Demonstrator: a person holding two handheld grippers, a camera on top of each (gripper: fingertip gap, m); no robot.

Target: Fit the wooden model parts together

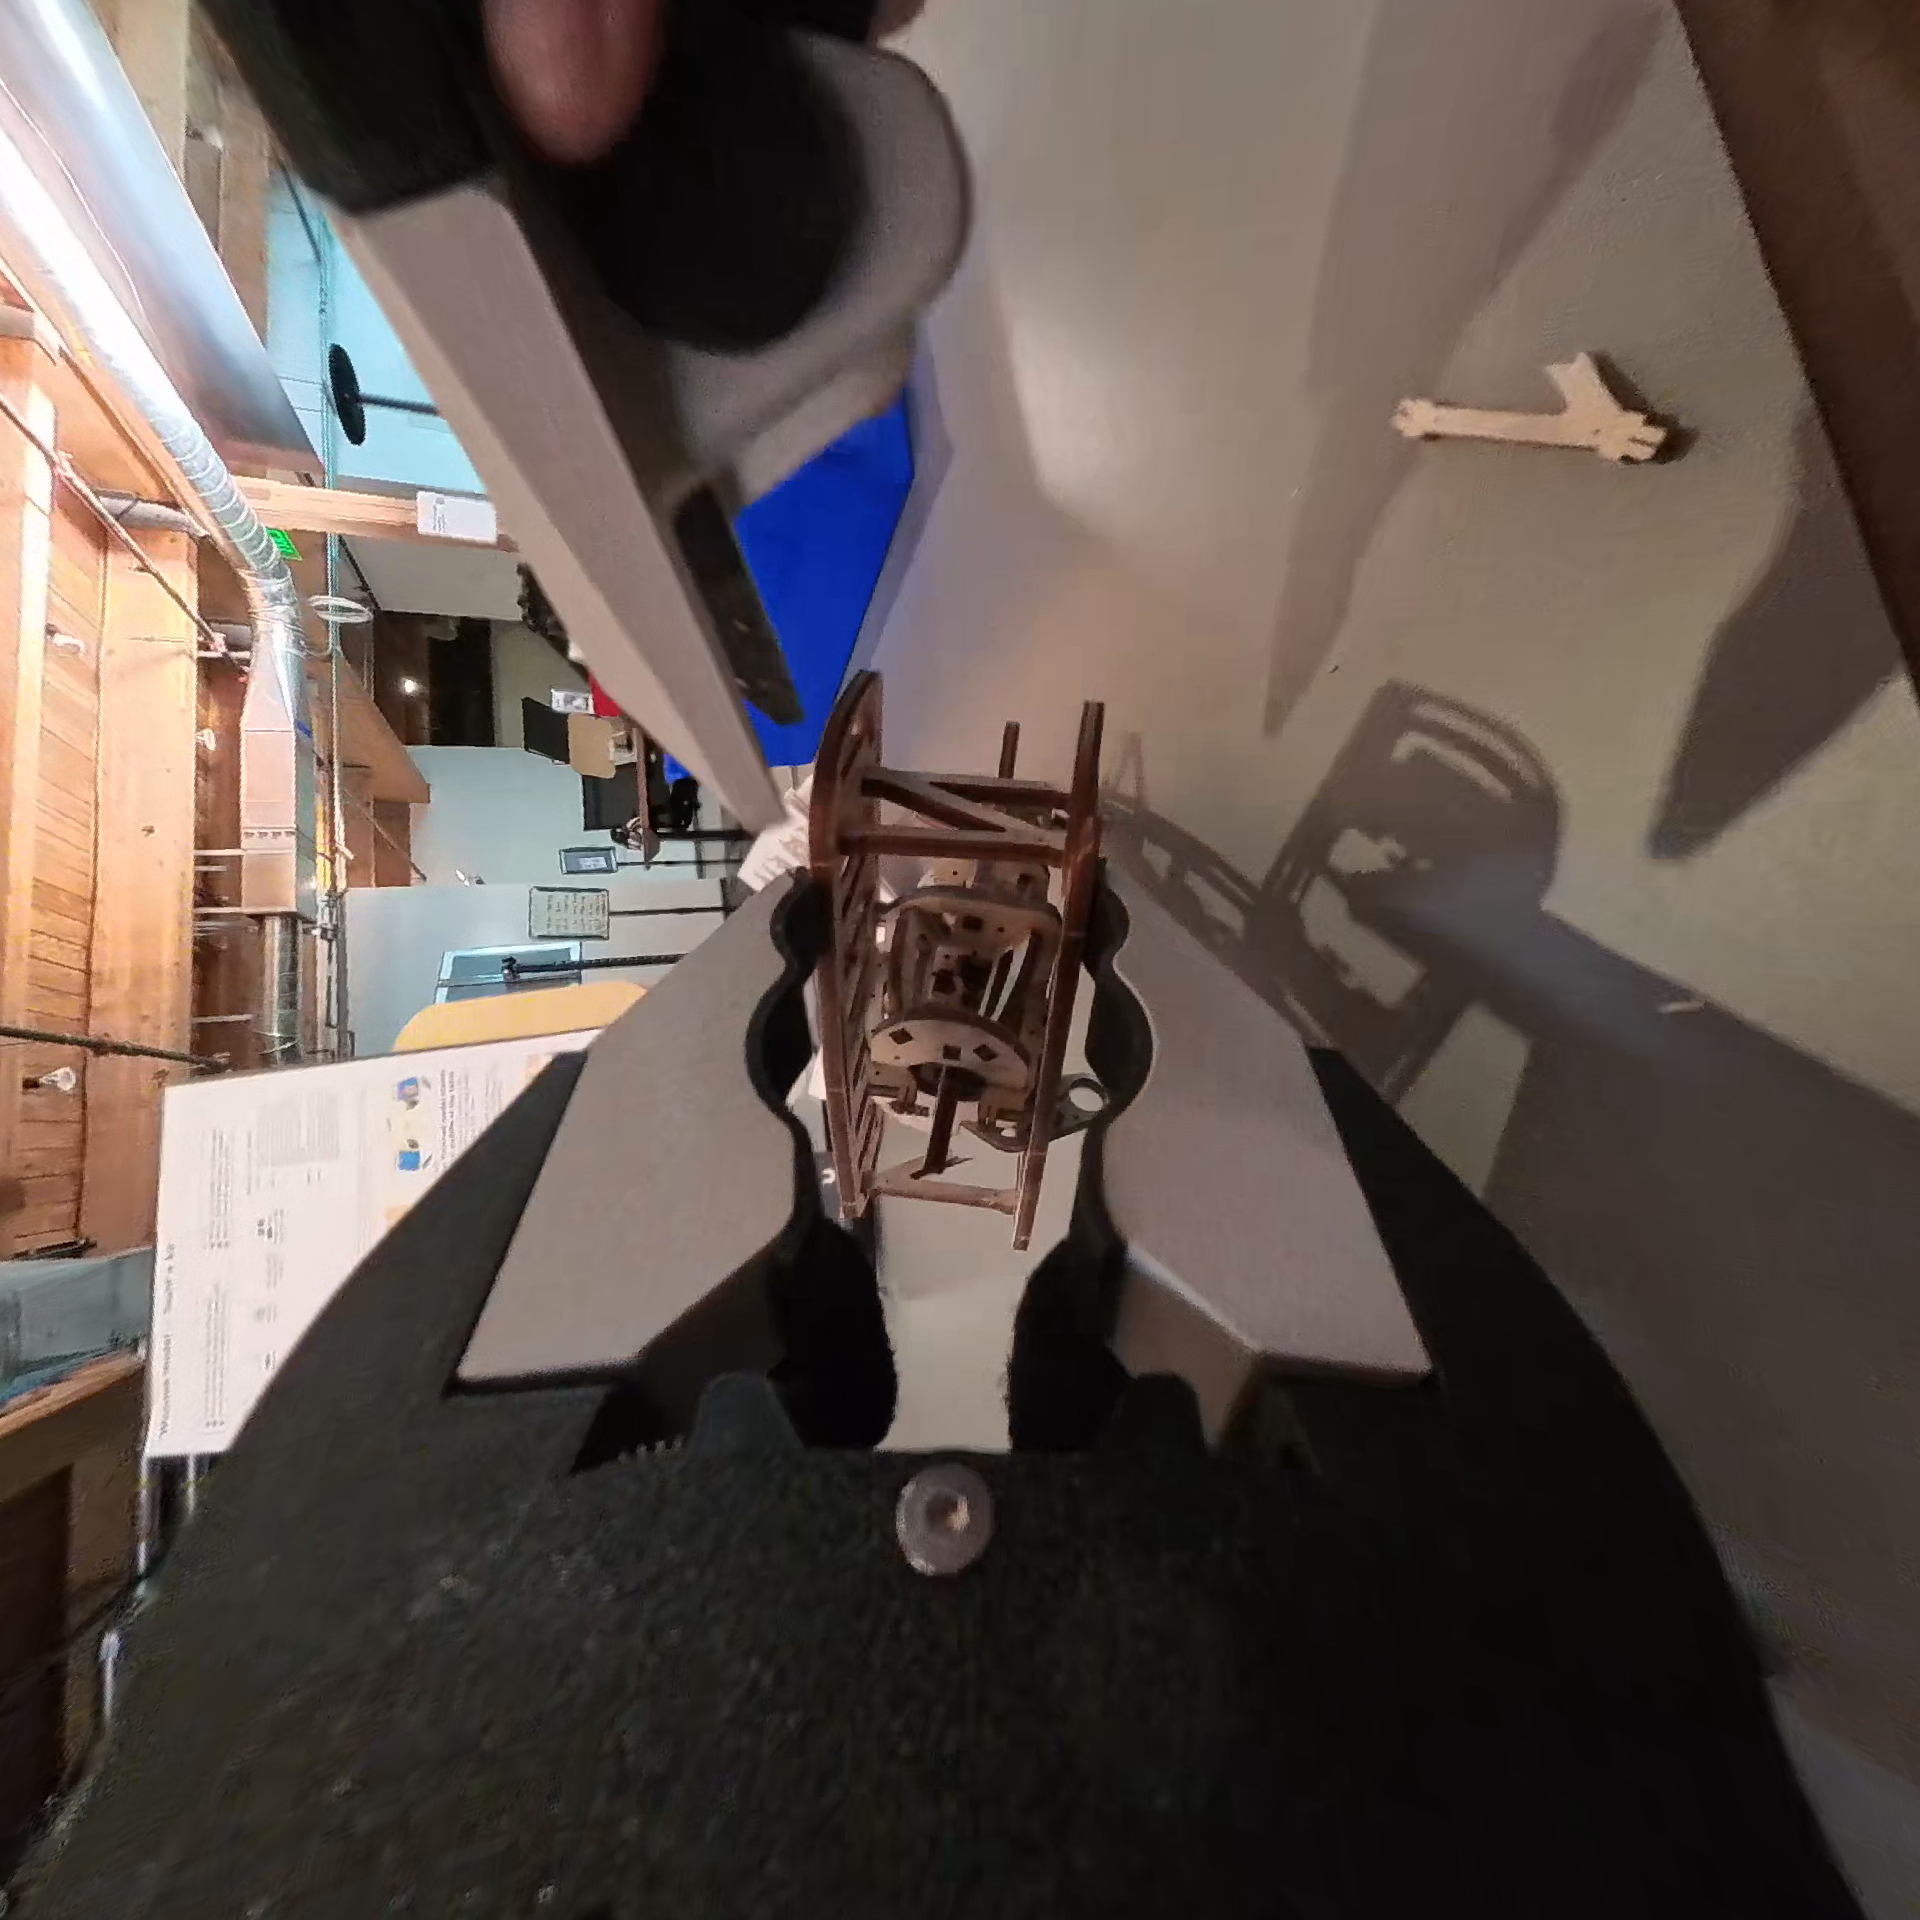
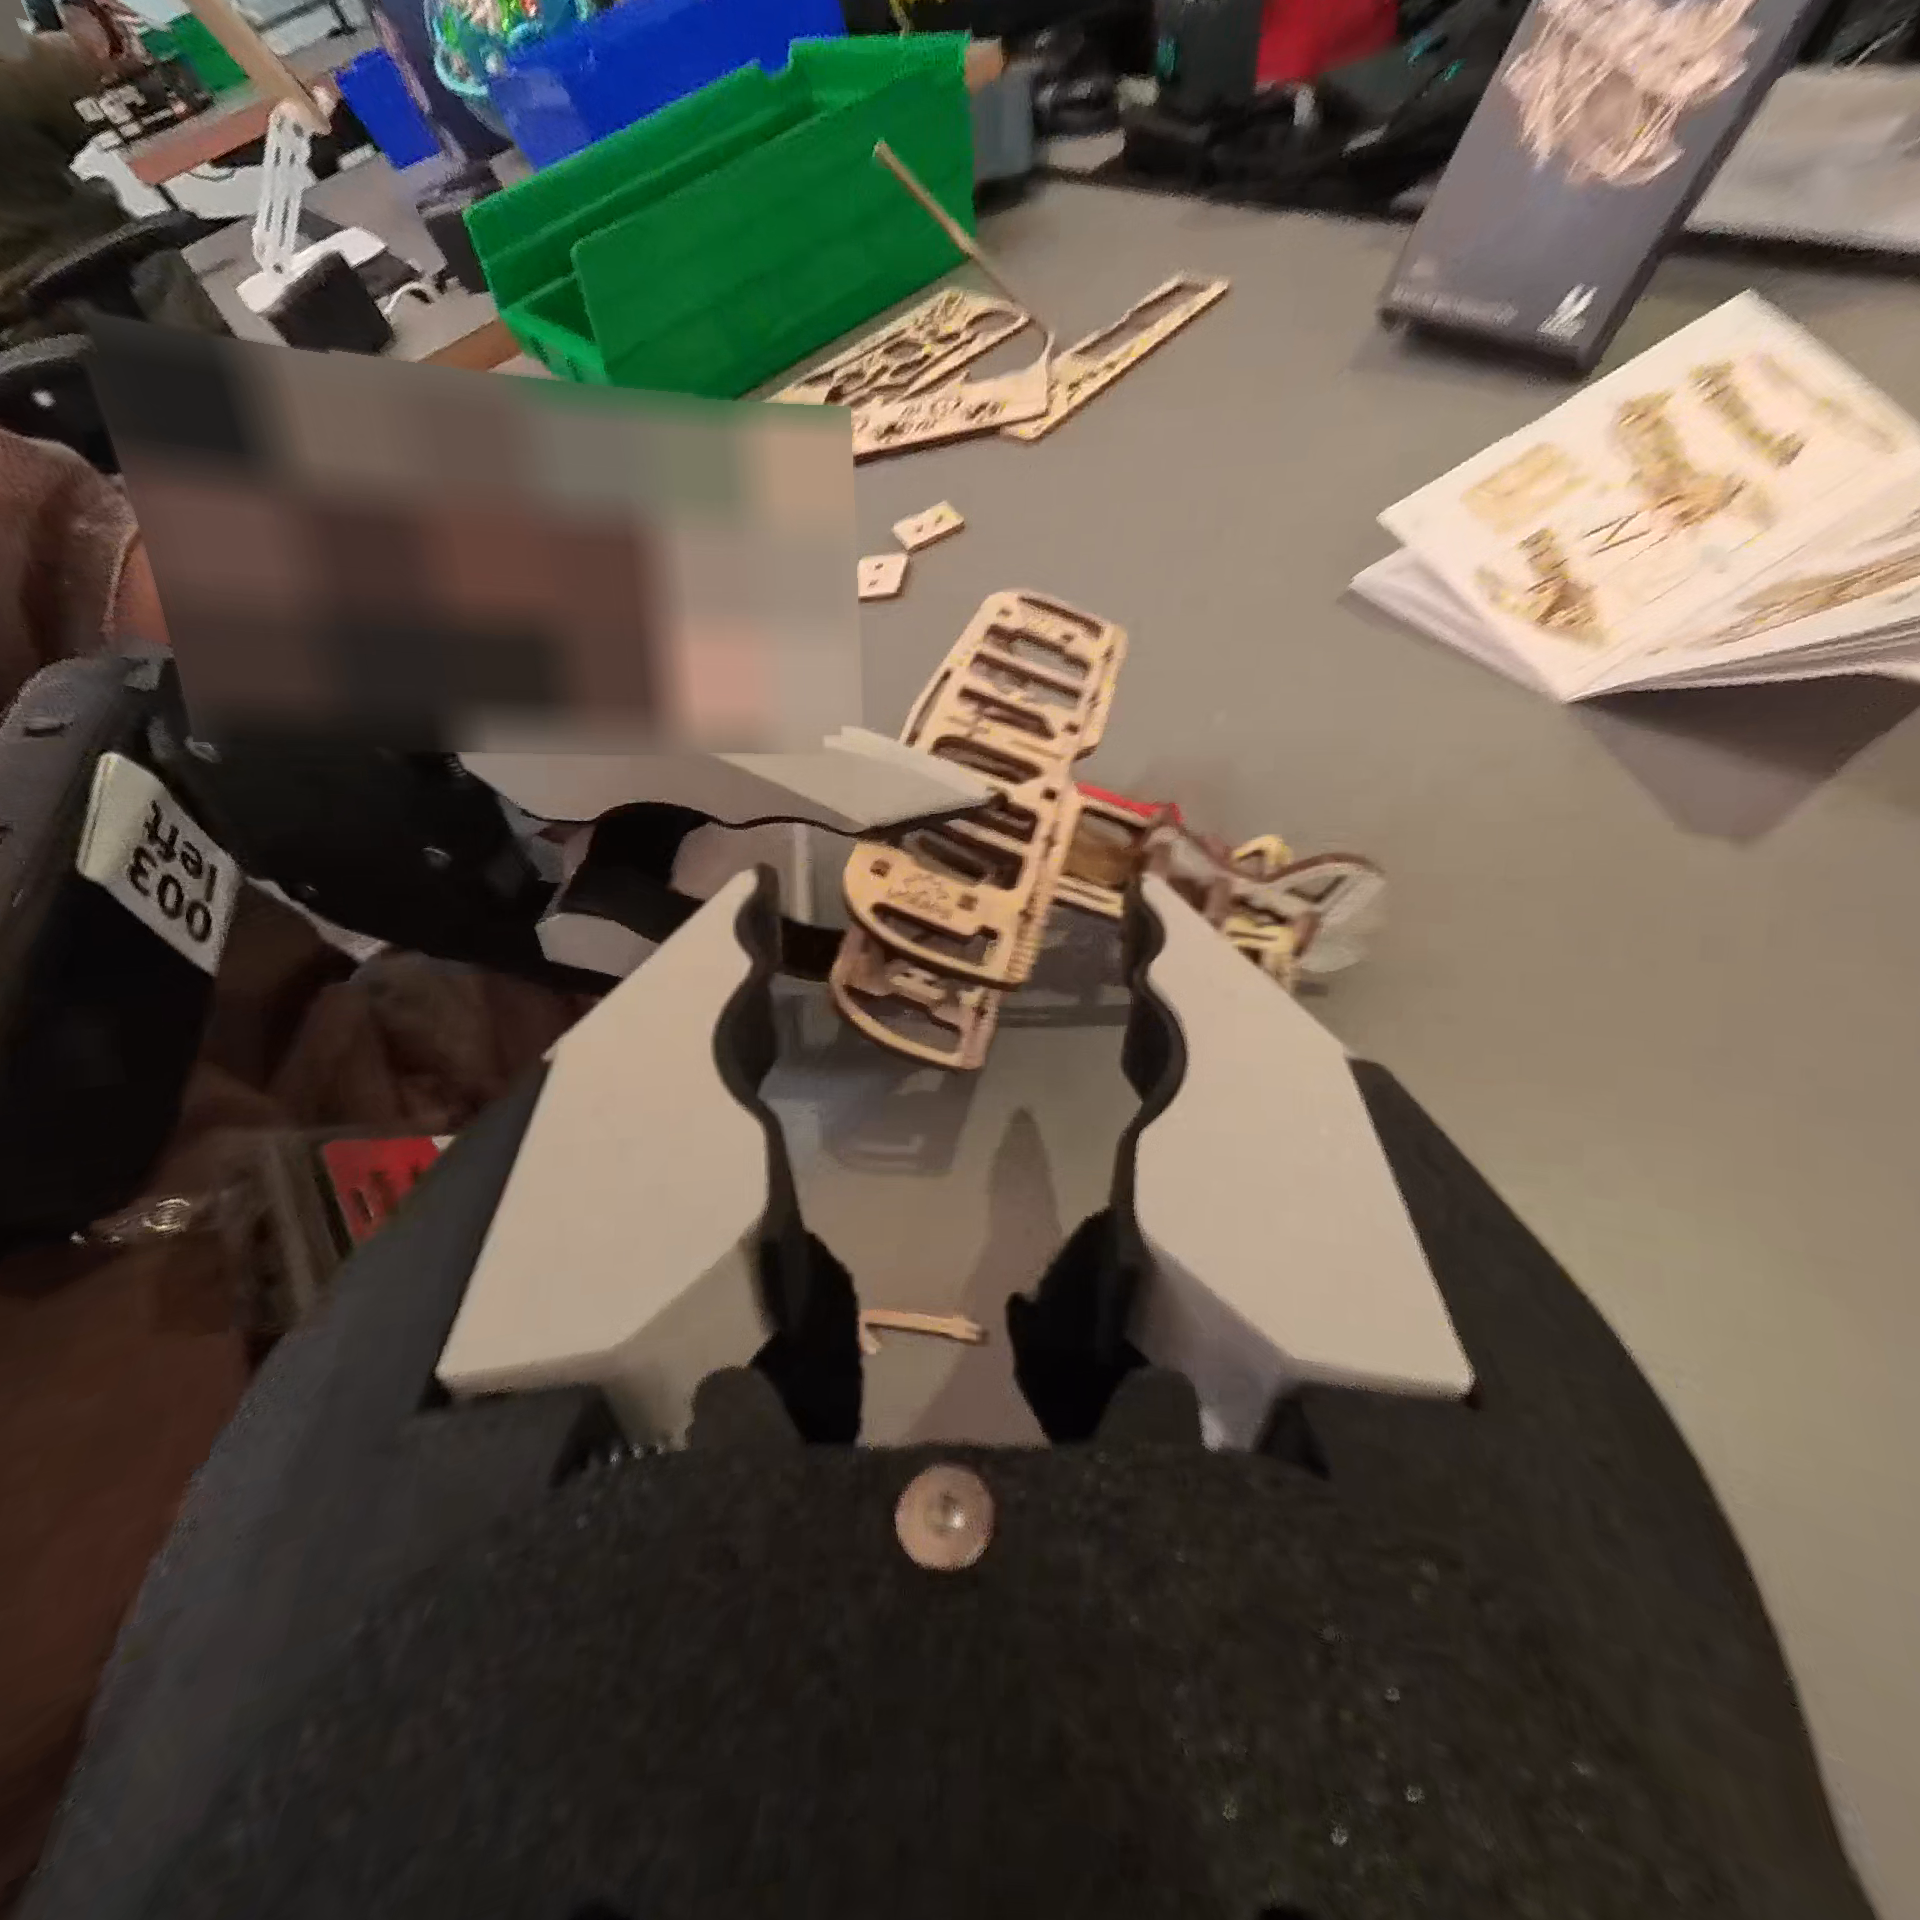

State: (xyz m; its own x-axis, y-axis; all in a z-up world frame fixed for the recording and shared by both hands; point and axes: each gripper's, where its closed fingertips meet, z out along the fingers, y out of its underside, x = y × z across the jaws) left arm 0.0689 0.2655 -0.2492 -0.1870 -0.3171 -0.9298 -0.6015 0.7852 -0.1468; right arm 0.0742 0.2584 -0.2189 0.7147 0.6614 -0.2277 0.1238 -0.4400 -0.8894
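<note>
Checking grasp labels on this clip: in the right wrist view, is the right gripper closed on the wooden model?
No. The right gripper is open, its fingers apart with the wooden model beyond them, pinched instead by the left gripper.

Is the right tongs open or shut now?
Open. In the right wrist view the right tongs show a wide gap between the fingers, and the wooden model lies beyond them, ungripped.

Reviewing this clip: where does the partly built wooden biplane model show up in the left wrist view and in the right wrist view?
Left wrist view: partly built wooden biplane model sits centre frame, between the left gripper fingers.
Right wrist view: the same model is centre, just beyond the right gripper tips.
Shared landmark: small pale wooden strut piece lying loose on the grey table.
</note>
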